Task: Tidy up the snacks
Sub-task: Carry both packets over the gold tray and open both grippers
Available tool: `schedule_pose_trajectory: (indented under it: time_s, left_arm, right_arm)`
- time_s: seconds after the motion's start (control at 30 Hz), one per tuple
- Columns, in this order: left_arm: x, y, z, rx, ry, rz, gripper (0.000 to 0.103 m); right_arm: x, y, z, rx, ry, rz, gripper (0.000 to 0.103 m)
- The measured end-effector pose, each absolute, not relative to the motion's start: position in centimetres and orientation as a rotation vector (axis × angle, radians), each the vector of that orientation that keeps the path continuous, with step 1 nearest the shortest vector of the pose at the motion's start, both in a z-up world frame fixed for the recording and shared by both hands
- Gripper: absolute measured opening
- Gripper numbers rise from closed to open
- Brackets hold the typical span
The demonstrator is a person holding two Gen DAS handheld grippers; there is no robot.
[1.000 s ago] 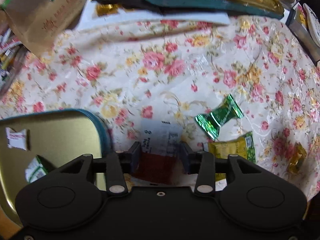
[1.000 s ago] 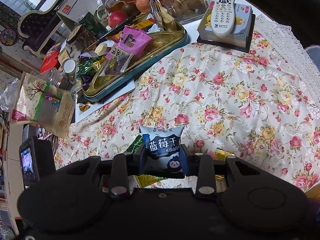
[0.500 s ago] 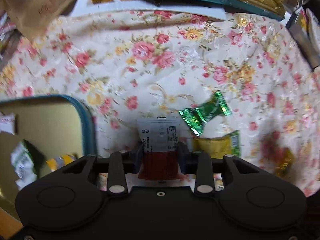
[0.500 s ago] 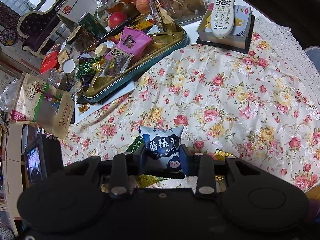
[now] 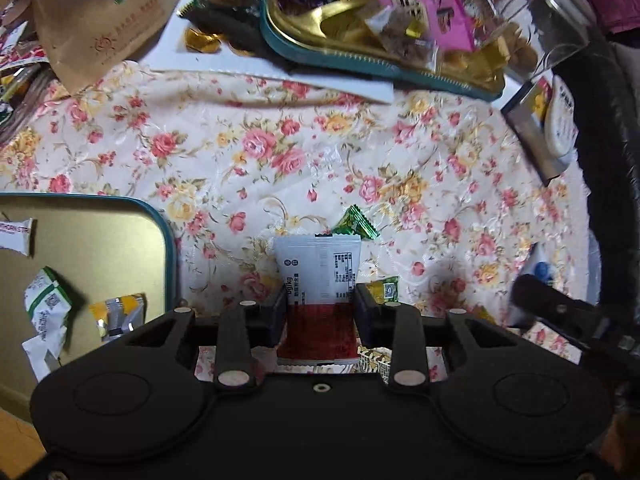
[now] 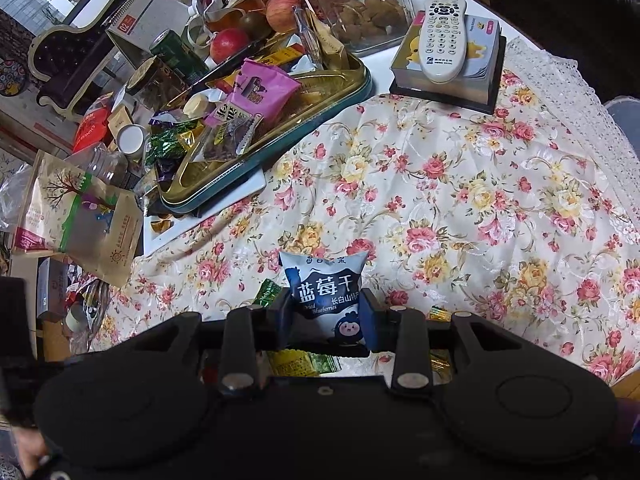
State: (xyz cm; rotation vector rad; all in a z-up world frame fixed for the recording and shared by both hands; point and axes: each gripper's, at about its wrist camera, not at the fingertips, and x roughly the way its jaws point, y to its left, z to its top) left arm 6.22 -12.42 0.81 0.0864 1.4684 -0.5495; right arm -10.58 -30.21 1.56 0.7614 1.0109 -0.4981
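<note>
Progress stood partway: left of your left gripper (image 5: 320, 308), the near tin (image 5: 170, 240) already held three packets. That gripper pinched a red-and-white sachet (image 5: 318, 276) just right of the tin. Your right gripper (image 6: 326, 314) clamped a blueberry pouch (image 6: 325, 280). Right of the tin, a green candy (image 5: 356, 222) and yellow packet (image 5: 382, 289) remained on the cloth

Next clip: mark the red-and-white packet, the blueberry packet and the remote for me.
red-and-white packet (image 5: 318, 268), left wrist view, on its white printed upper half.
blueberry packet (image 6: 325, 284), right wrist view, on the dark band with large characters.
remote (image 6: 443, 38), right wrist view, on its button face.
</note>
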Motion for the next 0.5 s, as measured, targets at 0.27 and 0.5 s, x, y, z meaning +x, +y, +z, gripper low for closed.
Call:
schedule_pose_trajectory:
  time_s: [0.27,0.5]
  left_arm:
    - [7.1,-8.0,4.2,0.030,1.398,-0.508,0.043]
    - [8.4,-2.2,6.2,0.001,1.334,-0.454,0.043]
  right_arm:
    - [-8.8,-28.0,1.0,0.711,1.042,-0.476,0.037]
    - [-6.7,-24.9,0.3,0.656,1.076,-0.430,0.037]
